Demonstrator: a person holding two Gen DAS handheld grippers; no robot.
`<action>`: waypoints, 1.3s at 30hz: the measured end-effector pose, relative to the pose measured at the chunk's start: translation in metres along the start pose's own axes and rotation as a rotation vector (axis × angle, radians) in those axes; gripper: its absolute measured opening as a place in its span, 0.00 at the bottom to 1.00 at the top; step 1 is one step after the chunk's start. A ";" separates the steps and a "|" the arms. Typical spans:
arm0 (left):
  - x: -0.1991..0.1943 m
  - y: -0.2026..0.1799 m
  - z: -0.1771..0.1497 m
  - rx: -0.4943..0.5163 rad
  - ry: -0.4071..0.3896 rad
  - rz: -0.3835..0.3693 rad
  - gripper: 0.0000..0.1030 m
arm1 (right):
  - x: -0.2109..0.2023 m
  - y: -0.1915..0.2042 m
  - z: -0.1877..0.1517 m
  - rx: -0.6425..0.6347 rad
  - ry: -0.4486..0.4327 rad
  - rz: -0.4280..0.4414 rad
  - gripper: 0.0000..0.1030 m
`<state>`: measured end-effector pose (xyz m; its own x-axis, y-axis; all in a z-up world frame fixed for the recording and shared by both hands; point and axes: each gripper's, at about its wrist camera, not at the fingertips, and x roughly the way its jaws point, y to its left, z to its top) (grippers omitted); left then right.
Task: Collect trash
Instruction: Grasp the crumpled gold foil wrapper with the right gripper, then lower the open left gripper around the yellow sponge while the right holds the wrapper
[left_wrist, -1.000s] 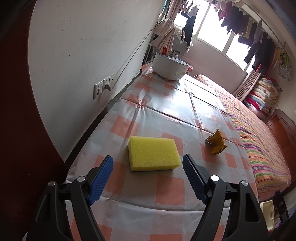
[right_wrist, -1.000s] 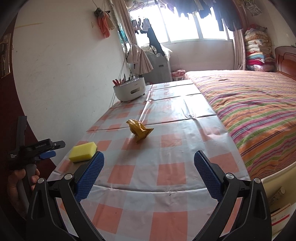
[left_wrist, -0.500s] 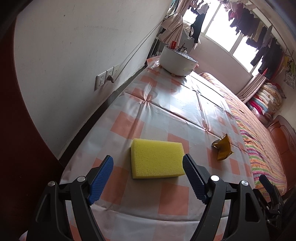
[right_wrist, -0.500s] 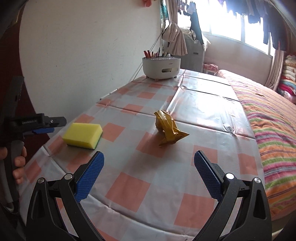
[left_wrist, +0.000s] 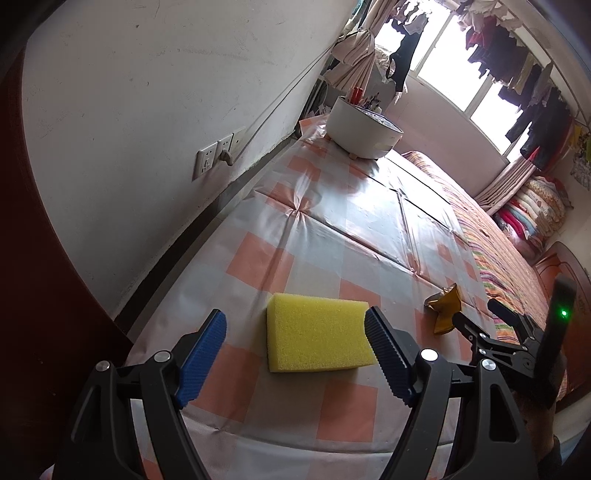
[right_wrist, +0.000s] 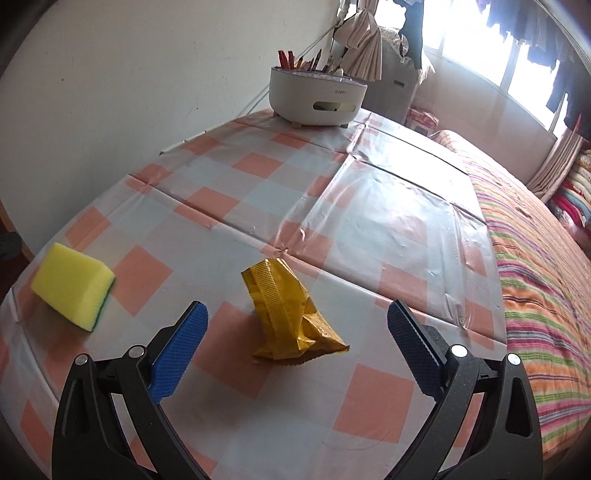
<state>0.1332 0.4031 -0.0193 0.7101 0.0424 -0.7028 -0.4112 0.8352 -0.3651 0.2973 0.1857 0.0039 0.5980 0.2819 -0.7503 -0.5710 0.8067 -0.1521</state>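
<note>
A crumpled yellow wrapper (right_wrist: 291, 317) lies on the checked tablecloth (right_wrist: 369, 206), just ahead of and between the open fingers of my right gripper (right_wrist: 297, 332). It also shows in the left wrist view (left_wrist: 445, 308), to the right. A yellow sponge (left_wrist: 317, 338) lies flat near the table's near edge, just ahead of my open left gripper (left_wrist: 295, 332), closer to its right finger. The sponge shows in the right wrist view (right_wrist: 72, 290) at the far left. The right gripper shows in the left wrist view (left_wrist: 509, 339), low at the right, near the wrapper.
A white round organiser (right_wrist: 317, 98) with pens stands at the table's far end by the wall. A wall socket (left_wrist: 216, 157) is on the left wall. A bed with a striped cover (right_wrist: 535, 251) runs along the table's right side.
Both grippers have moved forward and lower over the table. The wrapper now sits close between the right fingers, and the sponge is nearer the left fingers. Both stay open.
</note>
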 end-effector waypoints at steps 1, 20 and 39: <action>0.001 0.001 0.001 -0.007 0.005 -0.002 0.73 | 0.007 -0.001 0.002 0.000 0.013 0.005 0.92; 0.019 -0.015 0.000 0.064 0.044 0.078 0.73 | 0.028 0.007 -0.012 0.089 0.094 0.057 0.29; 0.059 -0.079 -0.019 0.274 0.096 0.219 0.73 | -0.096 0.054 -0.097 0.202 -0.088 0.320 0.29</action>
<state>0.1963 0.3295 -0.0435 0.5601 0.1960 -0.8049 -0.3703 0.9284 -0.0316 0.1542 0.1523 0.0056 0.4584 0.5727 -0.6796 -0.6197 0.7541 0.2175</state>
